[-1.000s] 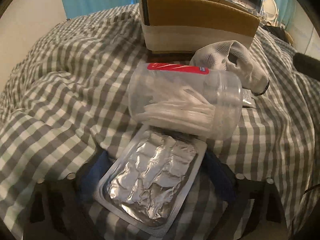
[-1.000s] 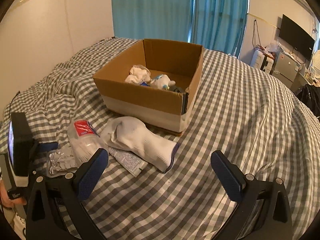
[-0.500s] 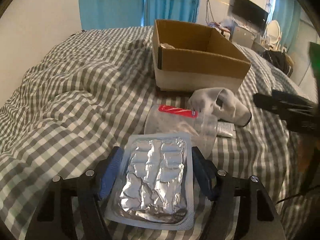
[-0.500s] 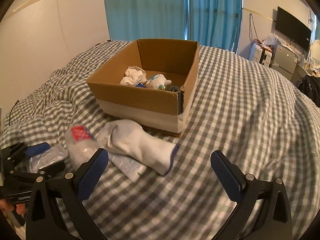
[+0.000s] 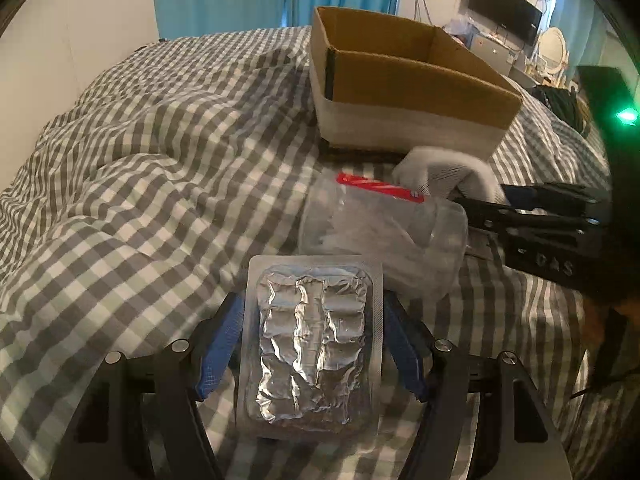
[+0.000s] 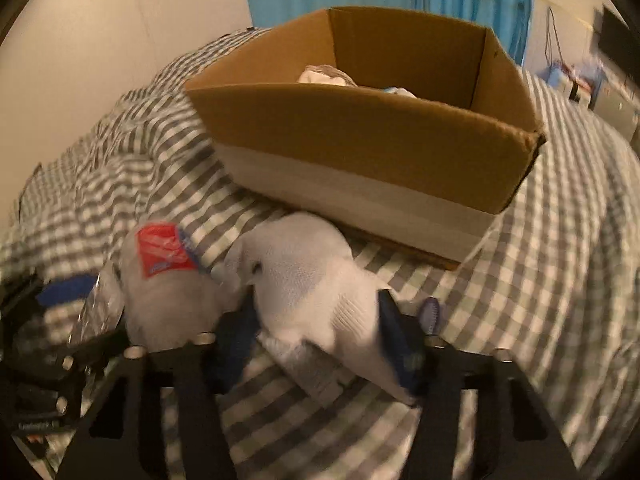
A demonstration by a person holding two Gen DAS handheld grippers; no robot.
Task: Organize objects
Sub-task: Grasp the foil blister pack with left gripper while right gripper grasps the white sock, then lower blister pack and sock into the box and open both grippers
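L tool (image 5: 314,340) grips foil pack (image 5: 314,340); R tool (image 6: 320,344) prob. clamps sock (image 6: 304,284).

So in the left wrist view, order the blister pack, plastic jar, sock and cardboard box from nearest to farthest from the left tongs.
1. Blister pack: between the left tongs.
2. Plastic jar: just ahead, slightly right.
3. Sock: beyond the jar, to the right.
4. Cardboard box: farthest, behind the sock.
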